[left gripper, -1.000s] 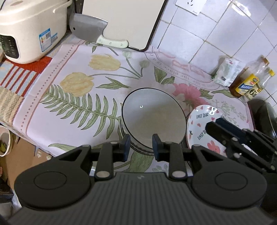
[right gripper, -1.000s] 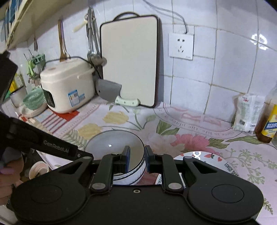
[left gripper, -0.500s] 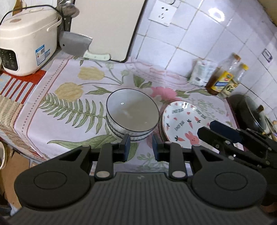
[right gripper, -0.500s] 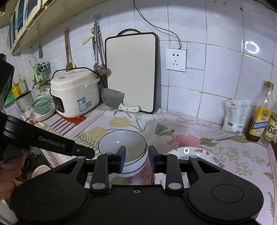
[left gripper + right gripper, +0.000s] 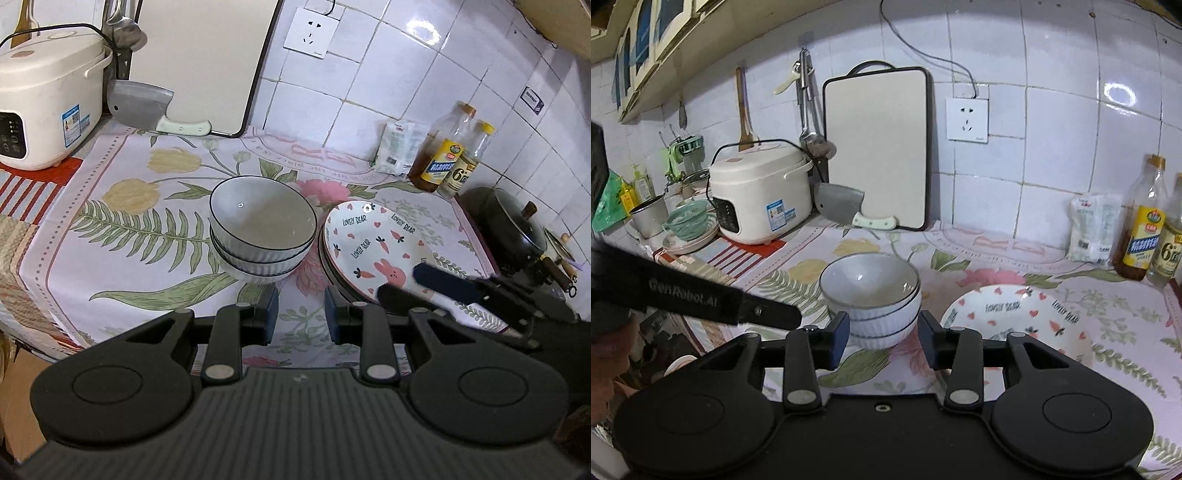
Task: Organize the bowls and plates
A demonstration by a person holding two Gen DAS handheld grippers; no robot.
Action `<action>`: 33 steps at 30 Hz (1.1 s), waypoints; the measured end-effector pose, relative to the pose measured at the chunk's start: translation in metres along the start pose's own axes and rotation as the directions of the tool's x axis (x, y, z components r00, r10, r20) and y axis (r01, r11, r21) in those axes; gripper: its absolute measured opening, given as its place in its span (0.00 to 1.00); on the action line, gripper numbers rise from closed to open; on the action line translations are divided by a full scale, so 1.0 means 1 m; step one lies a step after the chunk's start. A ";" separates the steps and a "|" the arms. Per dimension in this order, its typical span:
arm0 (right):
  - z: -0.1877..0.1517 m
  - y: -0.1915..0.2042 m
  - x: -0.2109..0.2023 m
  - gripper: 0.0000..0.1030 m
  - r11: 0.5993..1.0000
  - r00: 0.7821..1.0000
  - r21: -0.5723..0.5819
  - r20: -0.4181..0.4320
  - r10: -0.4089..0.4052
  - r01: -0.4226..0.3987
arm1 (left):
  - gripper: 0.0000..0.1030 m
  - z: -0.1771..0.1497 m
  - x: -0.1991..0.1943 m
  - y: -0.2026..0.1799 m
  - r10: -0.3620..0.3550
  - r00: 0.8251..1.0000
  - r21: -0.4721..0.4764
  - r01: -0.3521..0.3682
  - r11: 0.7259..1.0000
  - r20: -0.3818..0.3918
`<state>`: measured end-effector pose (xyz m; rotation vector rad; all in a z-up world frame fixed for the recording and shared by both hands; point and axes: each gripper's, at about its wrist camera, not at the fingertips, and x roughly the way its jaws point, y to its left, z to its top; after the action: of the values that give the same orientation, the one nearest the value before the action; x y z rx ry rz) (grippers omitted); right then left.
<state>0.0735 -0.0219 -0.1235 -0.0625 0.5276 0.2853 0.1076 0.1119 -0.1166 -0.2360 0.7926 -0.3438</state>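
- On the floral-cloth worktop (image 5: 122,236): stacked bowls (image 5: 263,236) just left of rabbit plate (image 5: 376,247), grouped by kind.
- Left claw (image 5: 301,314) nearly together, empty; right claw (image 5: 882,339) opening, empty, near the bowls.

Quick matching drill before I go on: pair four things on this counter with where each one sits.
Things:
1. stacked bowls
2. bunny plate
3. cleaver
4. oil bottle

Places:
A. leaning at the cutting board
B. by the tiled wall, next to the black pot
C. middle of the floral cloth
D. just right of the bowls

Pairs: 1-C, 2-D, 3-A, 4-B
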 end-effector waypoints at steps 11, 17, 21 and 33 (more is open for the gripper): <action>-0.034 0.018 0.049 0.60 0.999 0.999 0.027 -0.037 0.031 -0.030 | 0.26 -0.005 -0.002 0.021 -0.018 1.000 0.058 0.017 0.998 0.013; -0.051 0.025 0.079 0.68 1.000 1.000 0.007 -0.020 0.021 -0.021 | 0.36 0.000 0.004 0.035 -0.035 0.999 0.065 0.033 0.997 0.034; -0.058 0.030 0.101 0.68 1.000 1.000 -0.012 -0.014 0.001 -0.001 | 0.37 0.005 0.012 0.046 -0.052 0.999 0.014 0.051 0.999 0.013; -0.075 0.030 0.153 0.72 0.995 0.995 0.039 0.017 -0.094 0.093 | 0.50 0.021 0.038 0.083 -0.148 0.987 -0.102 0.153 0.983 0.062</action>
<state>0.1545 0.0359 -0.2653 -0.0476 0.5095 0.1839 0.1650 0.1753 -0.1549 -0.4058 0.7419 -0.4361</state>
